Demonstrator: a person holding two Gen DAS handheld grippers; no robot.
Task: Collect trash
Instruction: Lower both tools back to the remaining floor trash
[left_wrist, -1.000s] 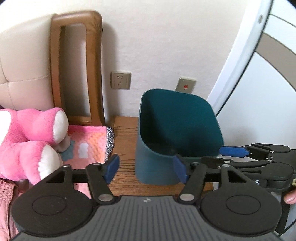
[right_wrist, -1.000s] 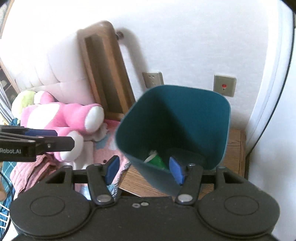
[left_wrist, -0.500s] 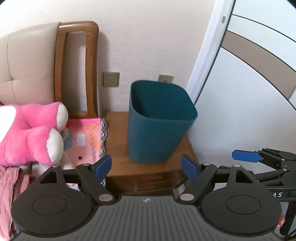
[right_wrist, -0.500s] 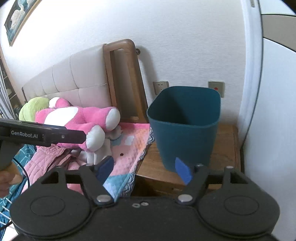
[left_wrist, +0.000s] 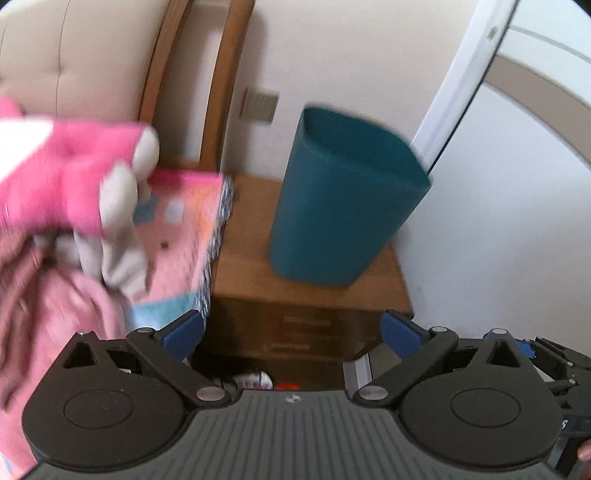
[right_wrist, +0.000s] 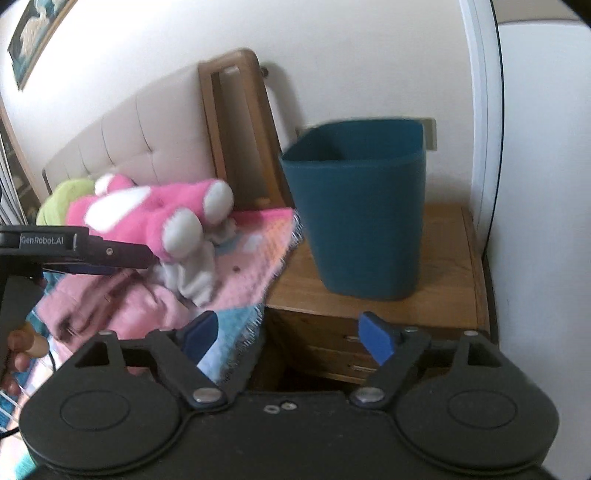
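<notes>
Left-wrist view runs, from left to right, across a pink plush toy (left_wrist: 70, 177) lying on a pink patterned blanket (left_wrist: 177, 236), then a wooden nightstand (left_wrist: 243, 266), then the teal bin (left_wrist: 343, 214) standing on the nightstand's top, then a white door (left_wrist: 517, 184) at the far right. The left gripper (left_wrist: 291, 332) has its jaws spread wide with nothing between them; the bin sits beyond and above that gap, well apart from the blue pads, slightly right of centre. Below the nightstand front, between the jaws' bases, a few small items show on the floor, one red-orange, too blurred to identify; they may be trash left to gather, but that is a guess. Right-wrist view shows, left to right, the left gripper's body reaching in over the blanket, the plush toy, the blanket's fringe overhanging the nightstand edge, then the bin upright near the nightstand's middle. The right gripper (right_wrist: 288, 334) is likewise wide apart and empty, with the bin ahead of and above the gap, not touching either pad. Neither view looks down into the bin, so its contents cannot be told. Judging from the empty jaws and their distance from the bin, no piece is in hand and a new pickup is likely what remains.
</notes>
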